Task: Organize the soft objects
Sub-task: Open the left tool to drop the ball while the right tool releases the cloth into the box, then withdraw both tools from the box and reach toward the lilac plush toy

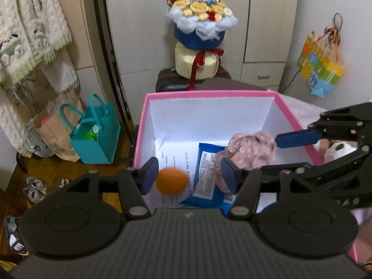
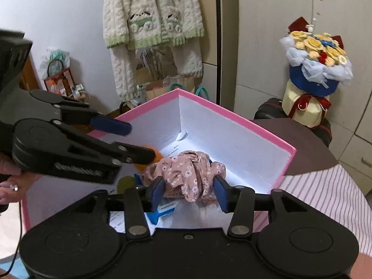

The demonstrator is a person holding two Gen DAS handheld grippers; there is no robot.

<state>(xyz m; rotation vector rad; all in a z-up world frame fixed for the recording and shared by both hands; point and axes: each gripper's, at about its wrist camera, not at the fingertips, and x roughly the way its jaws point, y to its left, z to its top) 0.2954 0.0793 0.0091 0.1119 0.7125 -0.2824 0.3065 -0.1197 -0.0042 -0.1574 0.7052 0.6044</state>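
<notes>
A pink-rimmed white box point(image 1: 141, 121) stands open below both grippers. My left gripper point(image 1: 189, 175) is open over the box; a blurred orange ball point(image 1: 171, 181) is between its fingers, touching only the left pad, apparently loose. My right gripper point(image 2: 188, 190) is open around a pink floral cloth bundle point(image 2: 186, 172) that lies in the box; its pads sit at the bundle's sides. The bundle point(image 1: 251, 151) and the right gripper point(image 1: 255, 153) also show in the left wrist view. A blue wipes packet point(image 1: 207, 162) and a printed sheet lie on the box floor.
A plush toy point(image 1: 339, 150) lies right of the box on striped cloth point(image 2: 325, 193). A bouquet point(image 1: 201, 16) stands behind the box. A teal bag point(image 1: 97, 134) and shoes point(image 1: 34, 186) sit on the floor to the left. Knitwear point(image 2: 151, 11) hangs on the wall.
</notes>
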